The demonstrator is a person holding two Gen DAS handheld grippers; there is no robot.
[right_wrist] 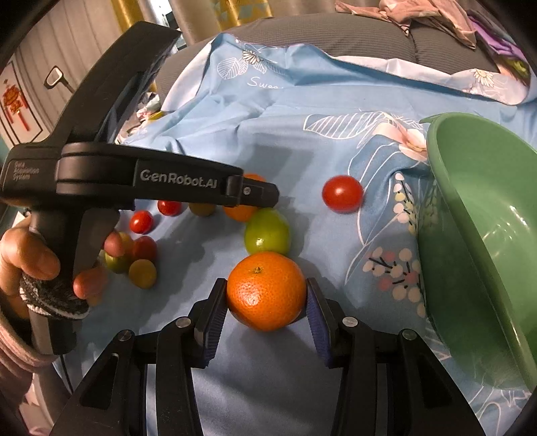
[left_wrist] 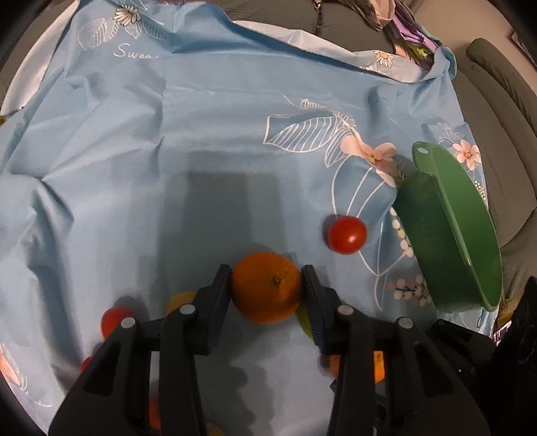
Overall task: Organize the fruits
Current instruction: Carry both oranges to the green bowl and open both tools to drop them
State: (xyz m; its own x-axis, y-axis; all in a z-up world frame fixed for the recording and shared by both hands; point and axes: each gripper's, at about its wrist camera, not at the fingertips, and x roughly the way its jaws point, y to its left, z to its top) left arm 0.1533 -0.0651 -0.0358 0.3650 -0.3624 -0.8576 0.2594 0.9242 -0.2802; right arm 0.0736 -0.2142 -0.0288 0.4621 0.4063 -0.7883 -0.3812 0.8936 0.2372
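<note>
A blue cloth [left_wrist: 167, 141] printed with white leaves and pink flowers was spread in creases over a grey cushioned seat [right_wrist: 352, 37]. Crumpled clothes [right_wrist: 419, 13] lay at its back edge. Curtains and a red knot ornament [right_wrist: 13, 104] on the wall showed off to the left.

The left orange [left_wrist: 266, 288] sat on the cloth between the fingers of the left claw [left_wrist: 265, 270], and both pads pressed its sides. Its stem scar faced up towards the camera. It was round, with no long axis to tell. A hand [right_wrist: 30, 255] held that tool's handle.

The right orange [right_wrist: 266, 290] lay nearer, just in front of a green fruit [right_wrist: 266, 231]. The right claw [right_wrist: 265, 283] was closed on it, a pad against each flank. Its stem scar pointed up and slightly away.

A green bowl [right_wrist: 470, 201] stood tilted at the right on the cloth, and the part of its inside that showed was bare plastic. A cherry tomato [right_wrist: 342, 194] lay apart, between the bowl and the oranges. Small red, yellow and green tomatoes [right_wrist: 144, 248] were clustered at the left.
</note>
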